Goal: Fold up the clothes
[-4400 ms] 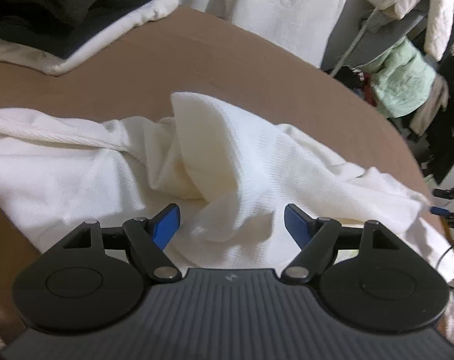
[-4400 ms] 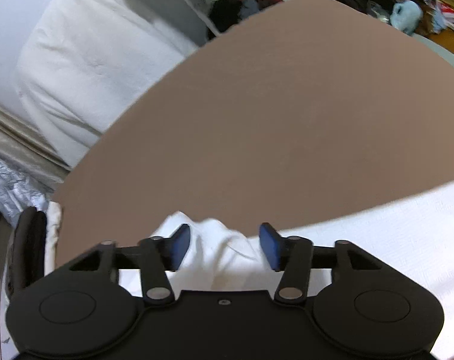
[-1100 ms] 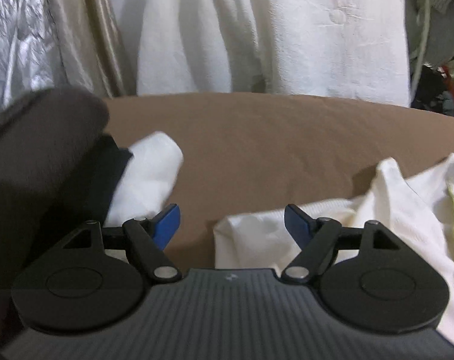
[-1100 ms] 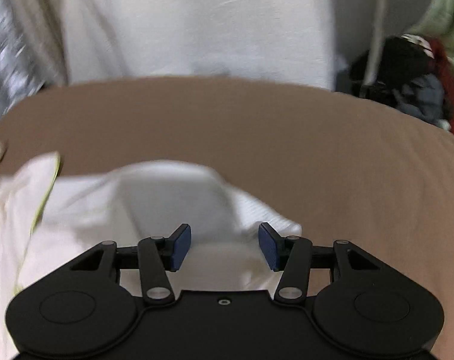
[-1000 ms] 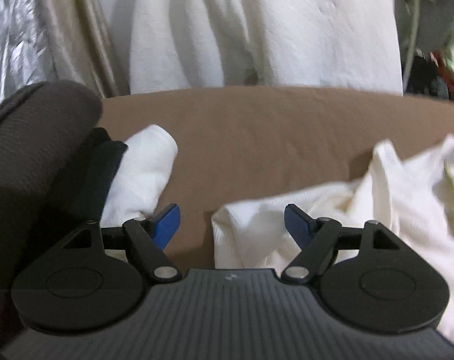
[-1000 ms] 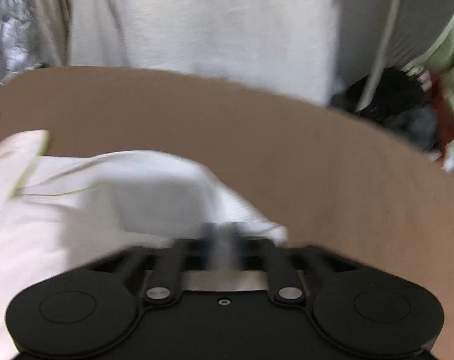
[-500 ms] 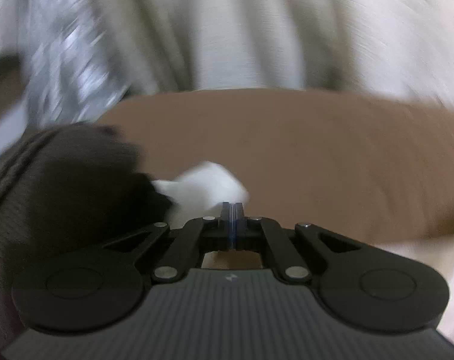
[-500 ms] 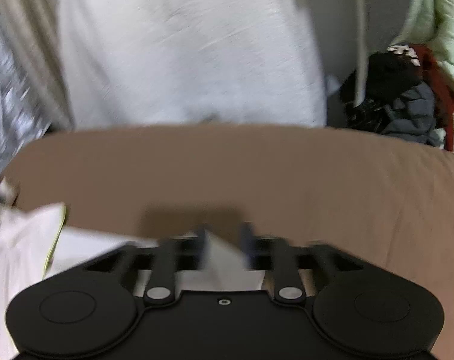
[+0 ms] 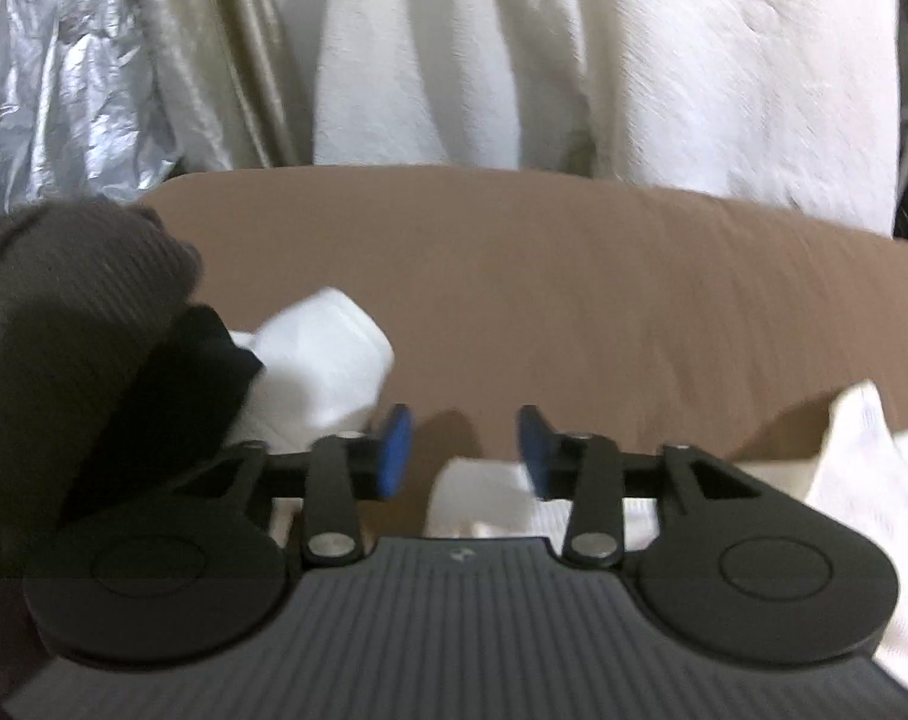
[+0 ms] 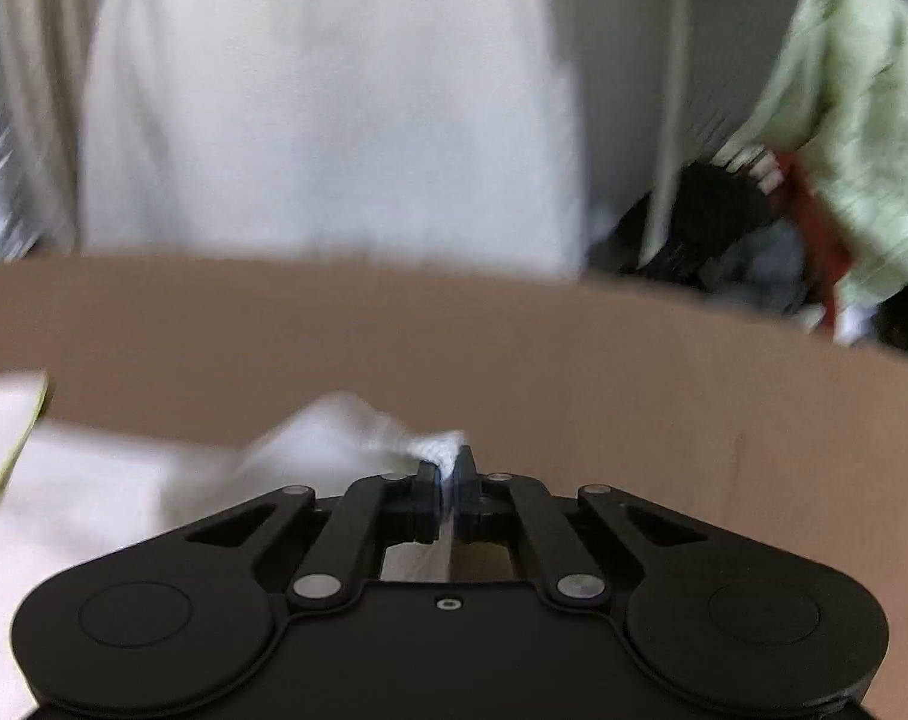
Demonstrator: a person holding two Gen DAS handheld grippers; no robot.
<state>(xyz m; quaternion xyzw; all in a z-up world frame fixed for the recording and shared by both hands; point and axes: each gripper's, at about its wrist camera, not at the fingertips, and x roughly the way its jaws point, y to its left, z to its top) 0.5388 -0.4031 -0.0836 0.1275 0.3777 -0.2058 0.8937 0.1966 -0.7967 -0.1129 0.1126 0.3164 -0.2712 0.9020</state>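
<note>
A: Soft, even indoor light; motion blur smears the right view, worst at 9 and 3 o'clock

B: Left view is sharper, edges bowed by fisheye, dim at 8 o'clock

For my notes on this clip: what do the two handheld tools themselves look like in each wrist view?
The left tool has a ribbed dark-grey body, two round black discs, black linkage arms with silver pivot pins, and blue fingertips. The right tool has a smooth black body with the same discs, linkages and silver pins, plus a small screw at its centre. No cables, sleeves or hands are in view.
</note>
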